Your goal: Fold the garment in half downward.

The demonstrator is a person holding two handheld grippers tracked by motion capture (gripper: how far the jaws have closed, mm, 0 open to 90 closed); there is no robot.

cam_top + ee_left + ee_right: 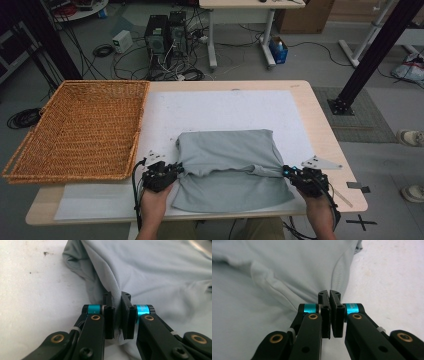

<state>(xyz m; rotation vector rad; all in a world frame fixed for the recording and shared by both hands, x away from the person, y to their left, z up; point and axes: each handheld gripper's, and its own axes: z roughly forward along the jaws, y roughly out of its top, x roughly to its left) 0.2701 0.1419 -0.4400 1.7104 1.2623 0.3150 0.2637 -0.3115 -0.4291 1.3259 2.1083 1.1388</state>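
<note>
High view: wicker basket holds nothing; left tool and right tool each clamp the grey shirt

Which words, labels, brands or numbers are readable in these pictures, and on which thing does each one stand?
No text can be read.
Grey garment: plain cloth, no print or label visible.
Blue ring on the left claw: faint marks, too small and blurred to read.
Blue ring on the right claw: the same, unreadable.
Wicker basket and table: no writing.
</note>
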